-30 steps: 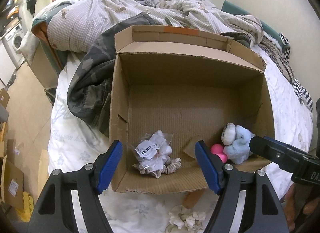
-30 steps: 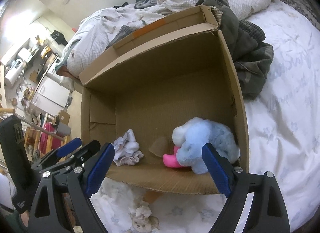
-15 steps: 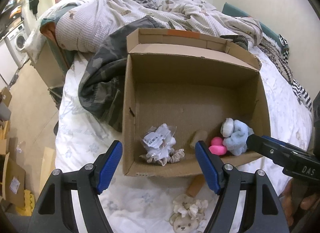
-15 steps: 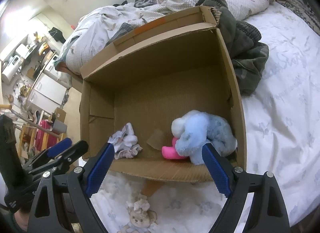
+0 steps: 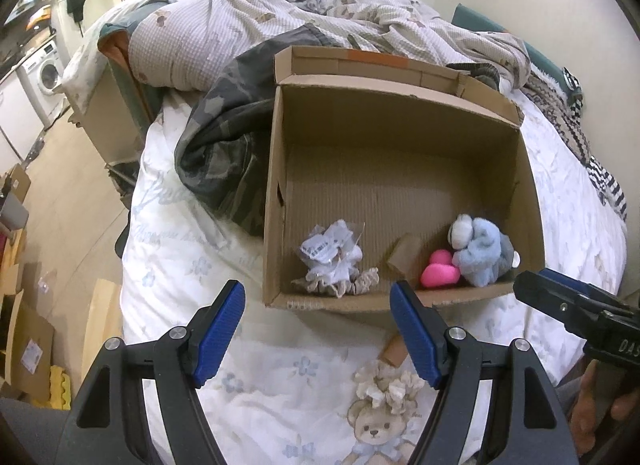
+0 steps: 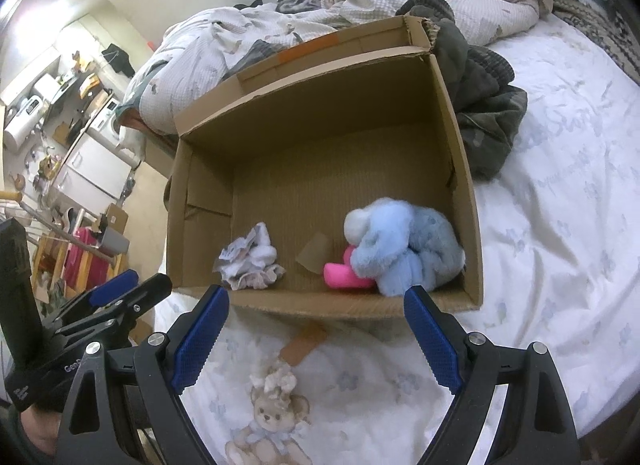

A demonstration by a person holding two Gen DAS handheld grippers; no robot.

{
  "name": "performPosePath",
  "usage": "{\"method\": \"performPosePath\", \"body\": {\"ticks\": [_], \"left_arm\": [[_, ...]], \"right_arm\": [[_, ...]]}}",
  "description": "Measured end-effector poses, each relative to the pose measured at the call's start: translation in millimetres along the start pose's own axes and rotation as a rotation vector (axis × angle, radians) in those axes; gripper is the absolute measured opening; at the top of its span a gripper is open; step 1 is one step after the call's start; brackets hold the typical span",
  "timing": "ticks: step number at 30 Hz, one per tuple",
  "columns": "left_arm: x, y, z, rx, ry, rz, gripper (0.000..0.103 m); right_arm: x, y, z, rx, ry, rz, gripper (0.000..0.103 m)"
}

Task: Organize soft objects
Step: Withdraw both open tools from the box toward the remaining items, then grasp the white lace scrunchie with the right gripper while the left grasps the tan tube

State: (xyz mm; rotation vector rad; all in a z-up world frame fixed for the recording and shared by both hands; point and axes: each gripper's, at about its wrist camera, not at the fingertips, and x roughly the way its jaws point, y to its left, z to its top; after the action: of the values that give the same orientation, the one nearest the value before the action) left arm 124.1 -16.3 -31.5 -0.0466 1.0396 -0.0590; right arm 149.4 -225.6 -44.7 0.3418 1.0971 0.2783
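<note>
— White bedsheet with pale blue flowers covers the bed under me, and a rumpled checked duvet is heaped at the far end. What do you want to know?

— Where are the soft things?

— Most sit in the open brown cardboard box on the sheet. A fluffy light-blue plush toy lies in its near right corner, touching a bright pink soft piece. Towards the near left, apart from those two, is a crumpled white bundle in clear wrap with a beige scrunchie.

— Anything outside the box?

— Yes, a small beige teddy bear with a frilly cream bow lies on the sheet in front of the box, between me and its near wall. A dark camouflage garment is bunched against the box's left side.

— And your grippers?

— My left gripper hangs over the sheet near the box's front wall, blue pads spread apart, nothing between them. My right gripper is the same: jaws wide, empty, above the bear.
</note>
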Motion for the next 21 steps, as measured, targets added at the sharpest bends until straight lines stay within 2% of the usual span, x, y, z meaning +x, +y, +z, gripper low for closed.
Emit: {"method": "performPosePath", "body": {"ticks": [8,13,17,21], "left_arm": [[-2.0,8.7,-17.5,-0.031,0.028,0.011,0.073],[1.0,26.7,-23.4,-0.1,0.058,0.021,0.073],[3.3,39.3,-26.7,-0.132,0.076,0.038,0.073],[5.3,47.2,-29.3,-0.146,0.089,0.044,0.073]], "right_arm": [[-2.2,5.6,-14.7,-0.013,0.019,0.013,0.095],[5.5,11.7,-24.5,-0.013,0.066,0.048,0.095],[25.0,17.4,-32.8,-0.018,0.165,0.085,0.095],[53.2,23.2,-46.5,-0.029,0.284,0.078,0.095]]}}
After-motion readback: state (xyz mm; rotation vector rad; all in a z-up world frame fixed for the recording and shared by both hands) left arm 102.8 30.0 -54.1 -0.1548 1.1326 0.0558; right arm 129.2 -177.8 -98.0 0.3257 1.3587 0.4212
